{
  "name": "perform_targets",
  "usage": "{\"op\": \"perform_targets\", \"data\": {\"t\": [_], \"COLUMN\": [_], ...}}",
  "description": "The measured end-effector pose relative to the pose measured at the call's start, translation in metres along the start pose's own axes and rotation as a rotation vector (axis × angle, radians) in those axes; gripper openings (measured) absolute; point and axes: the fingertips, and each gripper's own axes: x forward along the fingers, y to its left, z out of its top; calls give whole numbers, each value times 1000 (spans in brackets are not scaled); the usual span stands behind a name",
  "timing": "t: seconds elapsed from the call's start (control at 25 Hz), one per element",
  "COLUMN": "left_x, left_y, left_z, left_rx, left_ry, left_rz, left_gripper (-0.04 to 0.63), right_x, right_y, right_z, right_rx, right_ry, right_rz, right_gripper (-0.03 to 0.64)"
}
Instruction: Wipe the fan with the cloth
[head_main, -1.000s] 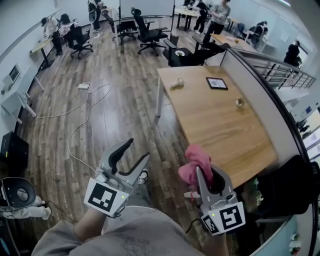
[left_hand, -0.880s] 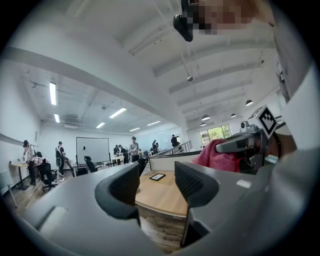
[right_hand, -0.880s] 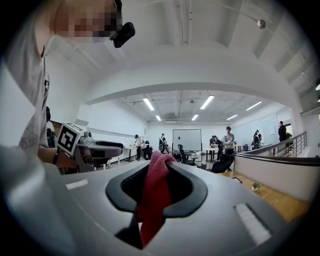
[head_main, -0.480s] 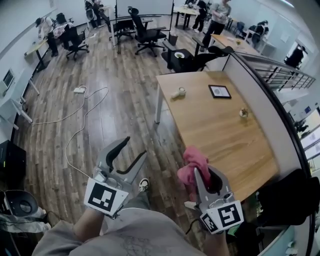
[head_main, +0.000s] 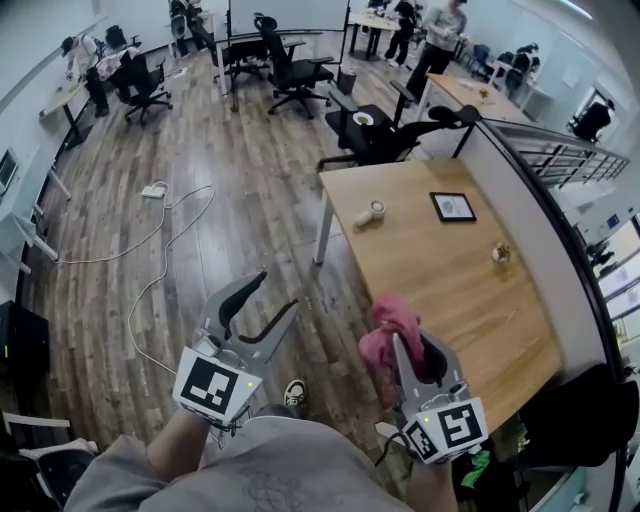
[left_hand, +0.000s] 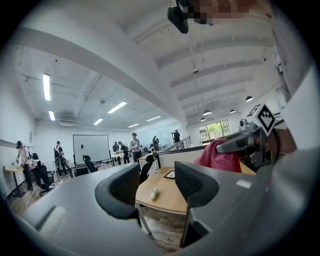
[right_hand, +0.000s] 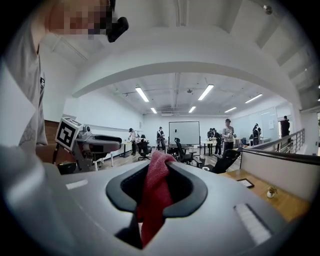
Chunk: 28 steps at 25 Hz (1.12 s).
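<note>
My right gripper (head_main: 415, 350) is shut on a pink cloth (head_main: 392, 318), which bunches up above the jaws, just off the near left edge of a wooden table (head_main: 450, 290). In the right gripper view the cloth (right_hand: 156, 185) hangs pinched between the two pads. My left gripper (head_main: 277, 297) is held beside it over the wooden floor, jaws apart with nothing between them; the left gripper view shows only the table's end through the gap (left_hand: 156, 187). Both grippers point level ahead. No fan is clearly in view now.
The table carries a small white cup (head_main: 372, 212), a black framed tablet (head_main: 453, 206) and a small pot (head_main: 500, 253), with a partition (head_main: 545, 235) along its right side. Black office chairs (head_main: 385, 135) stand beyond it. A power strip and cable (head_main: 155, 190) lie on the floor at left.
Both grippers have moved forward together across the room, unchanged in posture. The table has slid nearer and to the right, and a round white-framed device at the lower left has dropped out of view.
</note>
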Motion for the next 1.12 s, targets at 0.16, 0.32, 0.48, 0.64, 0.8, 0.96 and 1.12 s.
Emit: {"op": "perform_targets", "data": {"t": [0.16,0.32,0.48,0.64,0.8,0.96,1.12], "left_x": [19,38,57,83,113,152,196], "left_y": [27,40,47,49,52,61,70], "left_z": [-10,-17,-19,-26,-34,-40,-45], "left_rx": [-1,-19,-21,-22,-1,20,41], "left_ry": [14,14,20,27,40,58,79], "left_rz": [-18,-37,-50,-74,-96,-109,-108], "left_gripper": [219,219,219,219,219,219,219], "right_x": [35,57,72,86,103,128,160], "right_y": [-2,-6,-17,-37,-63,-97,-135], "right_z": [-2,-8,-16,-23,-32,-36,-46], "right_rx": [6,10,19,27,33,47,60], "right_ry": [14,42,61,69,82,91,119], "right_rz": [-12,-17,-31,-58,-79,-89,-83], "right_gripper": [77,77,77,77,77,77,77]}}
